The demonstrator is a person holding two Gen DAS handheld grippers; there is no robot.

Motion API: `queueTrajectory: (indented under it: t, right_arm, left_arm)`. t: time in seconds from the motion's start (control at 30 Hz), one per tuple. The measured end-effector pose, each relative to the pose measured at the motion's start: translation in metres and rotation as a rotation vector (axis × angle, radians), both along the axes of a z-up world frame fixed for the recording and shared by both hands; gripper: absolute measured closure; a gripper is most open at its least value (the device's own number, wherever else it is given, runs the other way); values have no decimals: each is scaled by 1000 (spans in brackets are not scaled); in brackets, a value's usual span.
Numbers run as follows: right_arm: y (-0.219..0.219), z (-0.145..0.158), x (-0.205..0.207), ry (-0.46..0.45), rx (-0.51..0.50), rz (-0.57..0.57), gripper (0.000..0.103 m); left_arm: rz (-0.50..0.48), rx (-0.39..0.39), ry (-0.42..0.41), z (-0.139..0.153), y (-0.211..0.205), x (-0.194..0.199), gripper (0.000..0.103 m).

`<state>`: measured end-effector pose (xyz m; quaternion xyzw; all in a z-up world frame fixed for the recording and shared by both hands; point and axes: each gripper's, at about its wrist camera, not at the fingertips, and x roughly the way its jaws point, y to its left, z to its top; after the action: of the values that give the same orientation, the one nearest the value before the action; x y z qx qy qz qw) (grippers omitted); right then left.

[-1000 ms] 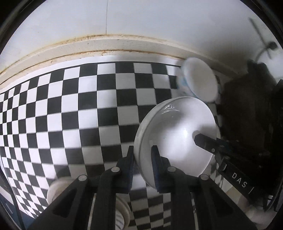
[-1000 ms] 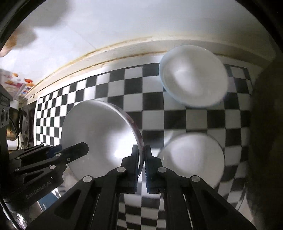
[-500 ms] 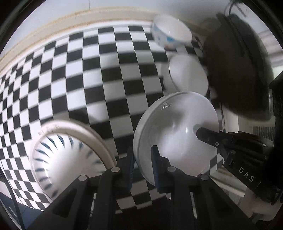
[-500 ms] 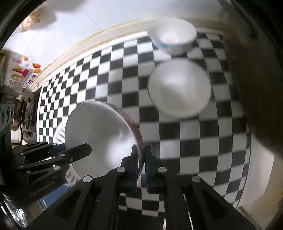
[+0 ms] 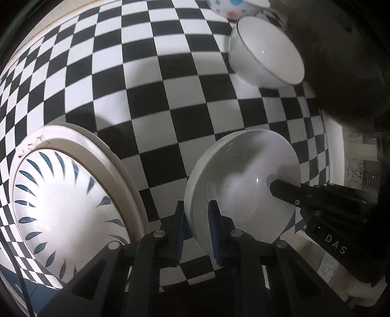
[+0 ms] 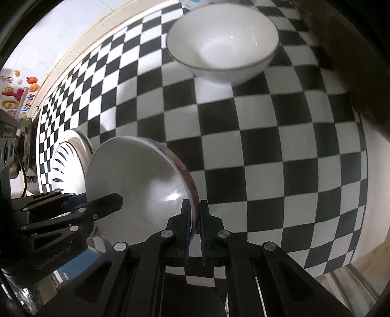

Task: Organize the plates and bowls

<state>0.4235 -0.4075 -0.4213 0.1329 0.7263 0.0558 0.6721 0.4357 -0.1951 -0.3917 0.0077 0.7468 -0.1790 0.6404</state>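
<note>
A white bowl point(image 5: 241, 185) with a reddish band outside point(image 6: 136, 180) hangs tilted above the checkered table, held at opposite rims. My left gripper point(image 5: 198, 219) is shut on its left rim, one pad inside and one outside. Shut on the other rim is my right gripper point(image 6: 195, 219); its finger point(image 5: 287, 192) reaches in from the right in the left wrist view. The left gripper point(image 6: 97, 202) shows at the lower left of the right wrist view. Just left of the held bowl lies a white plate with blue petal marks point(image 5: 68, 209) point(image 6: 68, 168) on a cream-rimmed plate.
A white bowl with a thin dark rim point(image 5: 265, 61) point(image 6: 221, 41) stands farther back on the checkered cloth point(image 5: 170, 102). Behind it is a dotted bowl point(image 5: 231, 7). A dark bulky object point(image 5: 341, 61) fills the right side. The table's right edge point(image 6: 365, 219) is close.
Both grippers carried the bowl nearer and lower over the table. The blue-petal plate came into view beside it, and the two standing bowls slid toward the top of both views.
</note>
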Motion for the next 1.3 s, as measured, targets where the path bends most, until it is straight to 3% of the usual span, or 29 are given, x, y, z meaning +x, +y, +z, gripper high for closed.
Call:
queueTrajectory:
  t: [0.5, 0.73, 0.93, 1.0, 1.07, 1.17, 1.3]
  right_arm:
    - [8, -20, 7, 40, -8, 22, 95]
    - [11, -19, 12, 65, -13, 31, 94]
    - [7, 14, 19, 26, -37, 51, 94]
    - [2, 33, 27, -15, -72, 60, 92]
    - [-4, 49, 41, -57, -114, 67, 75]
    - [-20, 57, 69, -92, -167, 39, 72]
    - [-42, 45, 107, -91, -224, -14, 72]
  left_arm:
    - [26, 24, 29, -18, -7, -5, 87]
    - [50, 8, 65, -10, 5, -2, 86]
    - [67, 9, -54, 43, 19, -1, 86]
    - [72, 6, -120, 64, 18, 4, 80]
    - [68, 5, -179, 77, 9, 16, 73]
    - [81, -21, -179, 77, -6, 41, 71]
    - [86, -55, -143, 64, -34, 83, 71]
